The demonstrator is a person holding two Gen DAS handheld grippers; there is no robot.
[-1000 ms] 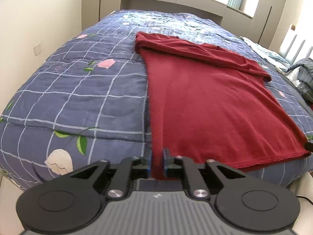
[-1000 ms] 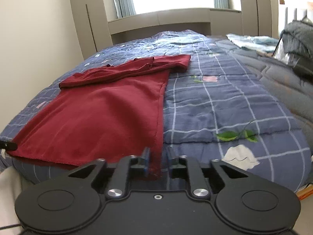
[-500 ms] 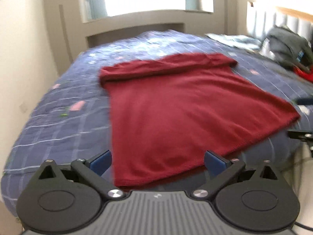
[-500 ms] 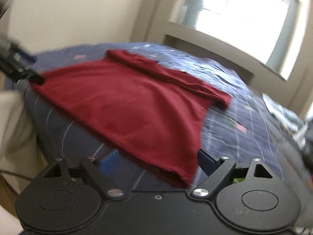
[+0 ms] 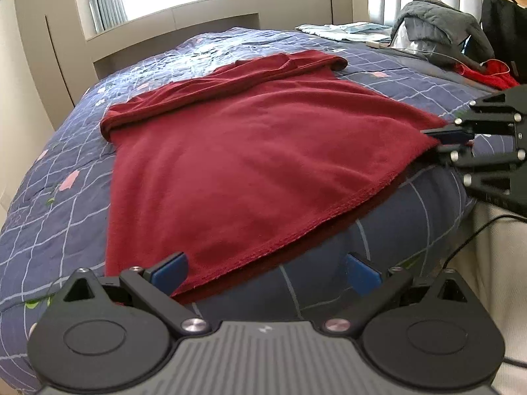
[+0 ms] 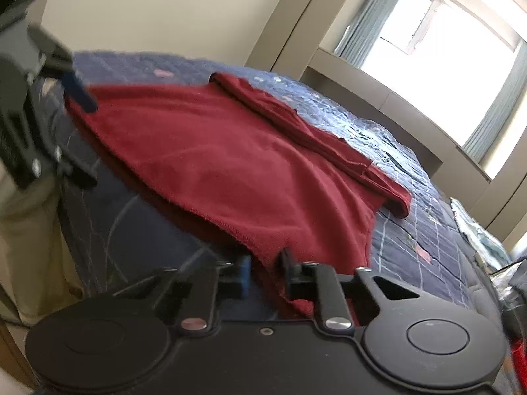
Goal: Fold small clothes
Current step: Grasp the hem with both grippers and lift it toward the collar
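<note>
A dark red shirt [image 5: 263, 151] lies flat on the bed, its sleeves folded across the far end and its hem hanging over the near edge. My left gripper [image 5: 266, 271] is open, its blue pads [image 5: 169, 268] either side of the hem near the left corner, touching nothing. My right gripper [image 6: 265, 271] is nearly shut on the hem's right corner [image 6: 266, 256]. It also shows in the left wrist view [image 5: 444, 138], pinching that corner. The shirt shows in the right wrist view [image 6: 230, 164].
A blue quilt [image 5: 66, 164] with a grid and flower print covers the bed. A grey jacket [image 5: 438, 23], a black bag [image 5: 504, 16] and a red cloth [image 5: 490, 75] lie by the headboard. A window ledge [image 5: 197, 6] stands beyond the bed.
Both grippers held the hem corners shut a second ago, then opened wide. Now the left is still open and has swung right; the right has closed on the hem's right corner.
</note>
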